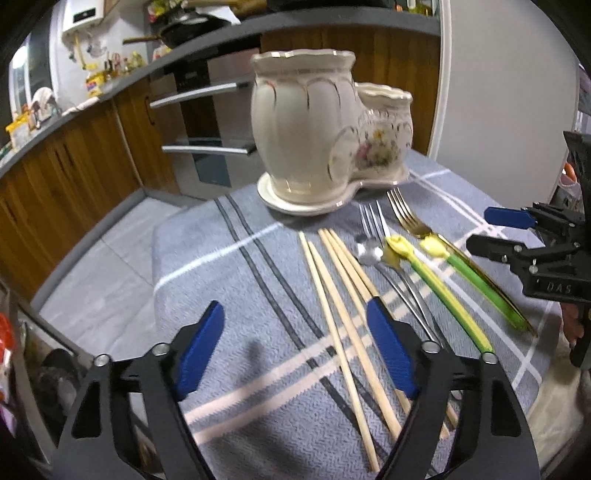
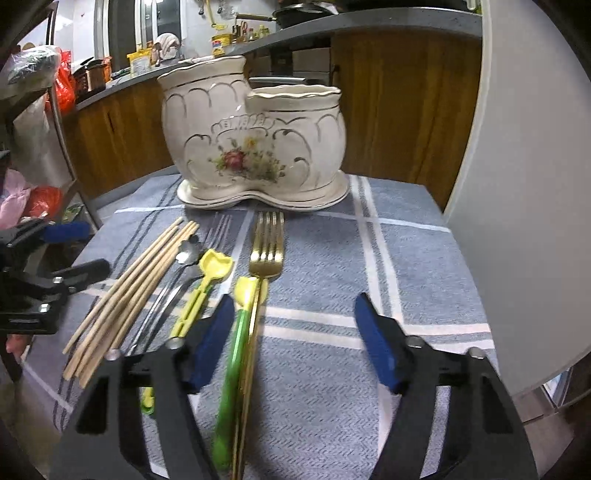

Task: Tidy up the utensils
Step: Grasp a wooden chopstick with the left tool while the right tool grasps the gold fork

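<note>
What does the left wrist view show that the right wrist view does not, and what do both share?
Only the left wrist view: the oven's two bar handles and a white wall heater.
Only the right wrist view: the rose painted on the ceramic utensil holder seen front on, and red bags on a rack.
Both: the holder, the chopsticks, the silver fork, the gold fork, two green-and-yellow utensils, the checked cloth, and both grippers, jaws apart and empty.
</note>
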